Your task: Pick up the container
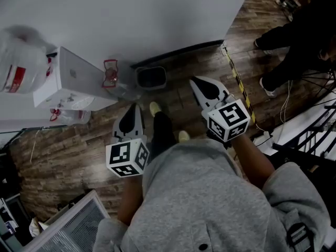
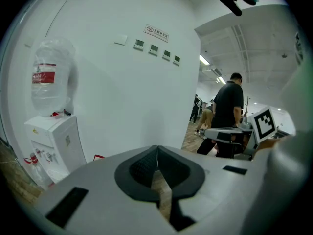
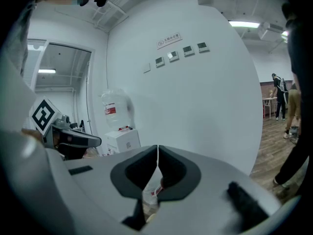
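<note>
A small dark grey container [image 1: 151,77] stands on the wood floor against the white wall. Just below and left of it, my left gripper [image 1: 134,107] is shut and empty, its tips meeting [image 2: 157,148] in the left gripper view. To the container's lower right is my right gripper [image 1: 195,81], also shut and empty, with its tips together [image 3: 157,147] in the right gripper view. Both point toward the wall. Neither touches the container. A clear plastic thing with red trim [image 1: 110,73] lies left of the container and shows below the right jaws [image 3: 155,190].
A white water dispenser [image 1: 71,80] with a clear bottle [image 1: 21,62] stands at the left by the wall [image 2: 54,146]. A person in black [image 2: 229,106] stands to the right, with feet [image 1: 270,85] near yellow-black floor tape [image 1: 239,83]. A grille [image 1: 73,227] lies lower left.
</note>
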A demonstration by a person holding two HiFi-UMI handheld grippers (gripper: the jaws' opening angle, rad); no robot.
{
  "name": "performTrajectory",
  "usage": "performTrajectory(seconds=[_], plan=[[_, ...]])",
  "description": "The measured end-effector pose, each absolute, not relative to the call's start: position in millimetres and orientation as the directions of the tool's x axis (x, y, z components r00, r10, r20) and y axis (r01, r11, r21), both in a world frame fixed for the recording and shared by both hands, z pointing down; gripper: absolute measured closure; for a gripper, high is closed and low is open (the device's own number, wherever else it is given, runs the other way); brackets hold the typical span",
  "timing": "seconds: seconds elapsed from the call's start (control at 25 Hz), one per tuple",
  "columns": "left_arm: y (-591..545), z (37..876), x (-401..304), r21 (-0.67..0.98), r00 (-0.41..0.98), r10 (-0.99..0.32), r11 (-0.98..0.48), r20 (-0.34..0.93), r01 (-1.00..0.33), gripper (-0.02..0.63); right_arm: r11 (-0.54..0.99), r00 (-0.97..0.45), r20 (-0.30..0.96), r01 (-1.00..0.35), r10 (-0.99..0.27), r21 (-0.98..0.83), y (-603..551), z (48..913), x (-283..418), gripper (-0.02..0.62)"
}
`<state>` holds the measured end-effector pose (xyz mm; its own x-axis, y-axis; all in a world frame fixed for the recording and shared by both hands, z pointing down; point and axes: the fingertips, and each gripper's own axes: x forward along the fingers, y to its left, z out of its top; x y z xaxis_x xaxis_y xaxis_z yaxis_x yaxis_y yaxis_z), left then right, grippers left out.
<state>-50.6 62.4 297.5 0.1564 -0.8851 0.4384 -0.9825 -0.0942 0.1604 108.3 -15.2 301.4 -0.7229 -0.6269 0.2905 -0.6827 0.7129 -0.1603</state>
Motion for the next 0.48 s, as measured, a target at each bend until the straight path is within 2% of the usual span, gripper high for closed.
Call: performTrajectory(seconds=[0.48], plan=[[-31,312,-112,0.181,0.147,-0.875,-0.069,0.461,-0.981,0.591,0.716,-0.724,0.327,-0.677,-0.607,-0.171,-105,311,47,0.569]])
